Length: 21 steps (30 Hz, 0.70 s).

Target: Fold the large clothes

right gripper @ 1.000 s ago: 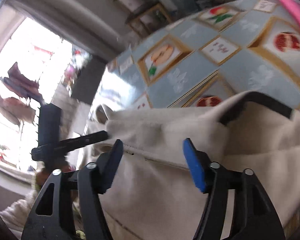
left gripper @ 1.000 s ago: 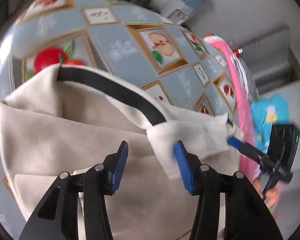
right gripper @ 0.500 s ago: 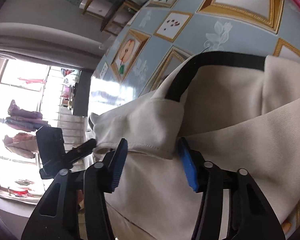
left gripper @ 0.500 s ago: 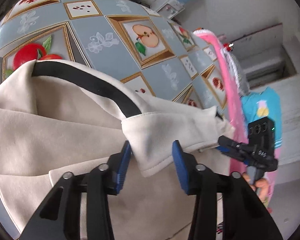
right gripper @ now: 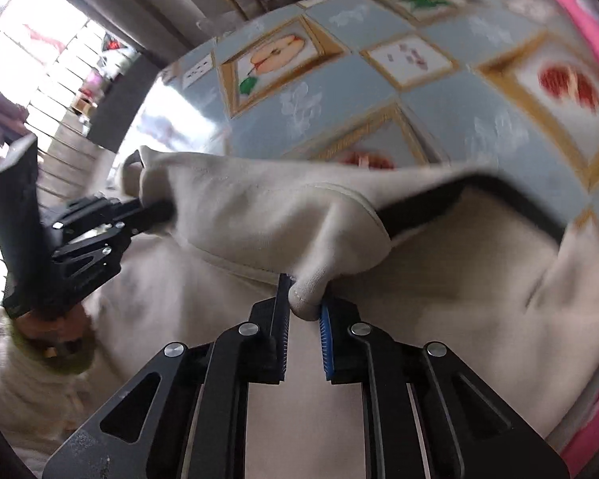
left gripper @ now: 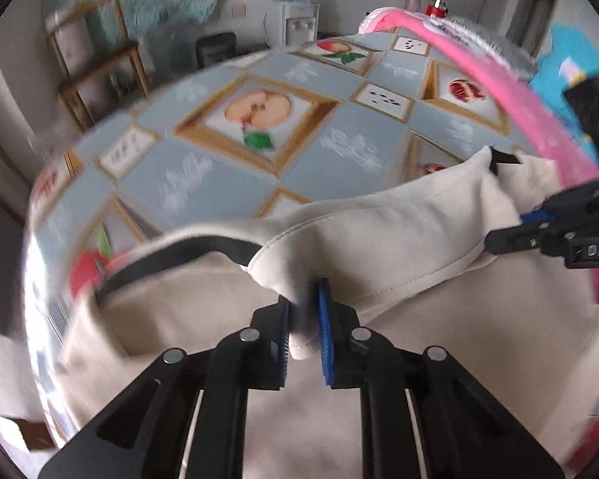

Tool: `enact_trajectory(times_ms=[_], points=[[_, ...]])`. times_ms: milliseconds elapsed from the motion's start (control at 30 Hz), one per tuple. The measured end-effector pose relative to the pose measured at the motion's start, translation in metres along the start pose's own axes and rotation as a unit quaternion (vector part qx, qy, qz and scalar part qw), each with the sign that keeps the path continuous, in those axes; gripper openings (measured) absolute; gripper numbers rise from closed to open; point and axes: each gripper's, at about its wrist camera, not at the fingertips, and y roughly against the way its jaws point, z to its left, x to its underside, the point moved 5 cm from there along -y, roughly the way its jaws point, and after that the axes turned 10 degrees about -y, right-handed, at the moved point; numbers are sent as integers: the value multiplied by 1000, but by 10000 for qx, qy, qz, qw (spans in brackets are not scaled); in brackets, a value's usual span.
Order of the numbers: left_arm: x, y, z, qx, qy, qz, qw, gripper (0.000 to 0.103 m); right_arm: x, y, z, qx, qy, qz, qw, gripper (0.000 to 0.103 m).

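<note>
Nearest to me, my left tool (left gripper: 304,333) has just been closing and now pinches a rounded fold of the cream garment (left gripper: 379,247) between its blue pads, the cloth bulging out above them. My right tool (right gripper: 303,319) has just been closing too, and grips another bunched fold of the same garment (right gripper: 259,215) — a soft knob of hem squeezed between the pads.

The garment lies on the table (left gripper: 227,175), right under and ahead of both tools, spread side to side across my view. The strip I hold runs as one long stitched edge from one tool to the other, so its long axis lies across me, roughly parallel to the table's near side. A black band (left gripper: 187,253) curves away from the pinched fold in the left wrist view and shows again in the right wrist view, off to that tool's right (right gripper: 439,203); I judge it to be a neckline or trim, though I cannot tell which. Each tool sits at its own end, so neither hand is nearer the middle.

Beyond the cloth the fruit-patterned tablecloth stretches away bare, which I judge is where the fold should travel — away from me. A pink garment (left gripper: 479,64) lies along the far right edge.
</note>
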Motion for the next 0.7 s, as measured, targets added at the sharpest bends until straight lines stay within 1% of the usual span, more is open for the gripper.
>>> enact_trajectory(times_ms=[33,100,167,267,367,400,433,467,500,533,567,633,667,700], points=[[-5,-4,2,-46,-12,5,10000,12,-7,-3,1,132,56,-56,9999,13],[-13,-11,7,-86,-11,10,10000,12,-17,-10,2,246,96,-131,9996,12],[-15,-13,7,-126,-83,20,9999,12,-20,-12,1,222,81,-184,9995,12],[-5,-7,2,-171,-304,42,9994,12,-8,-13,1,193,139,-192,9995,12],[5,-1,-3,-110,-411,6,9991,12,12,-4,-6,-54,18,-141,9999,12],[7,0,-3,-83,-402,0,9992,12,13,-2,-7,-79,-31,-129,9999,13],[7,0,-3,-64,-386,-4,9992,12,15,3,-9,-6,-70,-169,9998,17],[7,-1,-2,-39,-367,0,9993,12,15,6,-9,43,-72,-223,9997,27],[7,-1,-2,-21,-348,3,9994,12,16,18,-11,146,-86,-411,9990,34],[6,-1,-1,9,-316,5,9995,12,16,28,-12,221,-127,-587,9980,48],[7,-1,0,40,-288,0,9996,12,17,41,-15,293,-171,-783,9964,51],[8,0,0,72,-266,-21,9996,12,16,64,-17,387,-256,-1145,9923,51],[9,0,0,86,-268,-36,9996,12,14,73,-18,380,-285,-1287,9905,51],[9,1,-1,90,-274,-46,9996,12,11,83,-15,269,-309,-1472,9883,51]])
